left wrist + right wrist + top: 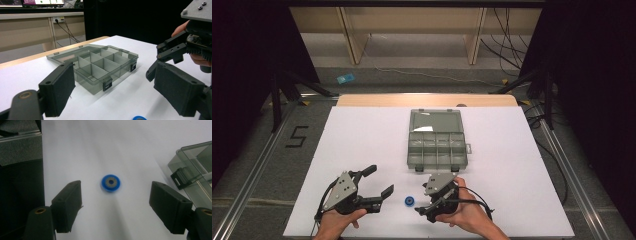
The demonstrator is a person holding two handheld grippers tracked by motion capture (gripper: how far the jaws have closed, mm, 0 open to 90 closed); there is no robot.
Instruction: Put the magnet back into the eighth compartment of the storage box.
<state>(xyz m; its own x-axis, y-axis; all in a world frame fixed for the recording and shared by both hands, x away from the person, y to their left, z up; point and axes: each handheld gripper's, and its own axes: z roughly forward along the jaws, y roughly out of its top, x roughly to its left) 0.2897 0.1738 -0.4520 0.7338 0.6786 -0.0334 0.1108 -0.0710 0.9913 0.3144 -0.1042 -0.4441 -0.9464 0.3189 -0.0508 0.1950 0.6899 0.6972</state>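
A small blue disc (410, 201) with a metal centre lies flat on the white table top near the front edge. In the right gripper view the blue disc (110, 183) rests just ahead of my right gripper (115, 207), whose jaws stand open and empty on either side of it. From above, my right gripper (422, 197) points left at the disc. My left gripper (379, 180) is open and empty to the disc's left. A smoky clear organizer box (436, 145) sits mid-table with its lid folded back and its compartments empty. The organizer box (100, 67) lies beyond my left gripper (117, 87).
The white board (362, 135) covers a wooden table. On the grey floor are a black "5" mark (297, 136), a blue scrap (345, 78) and cables (507, 45). Black curtains flank both sides, and wooden furniture legs (352, 40) stand behind.
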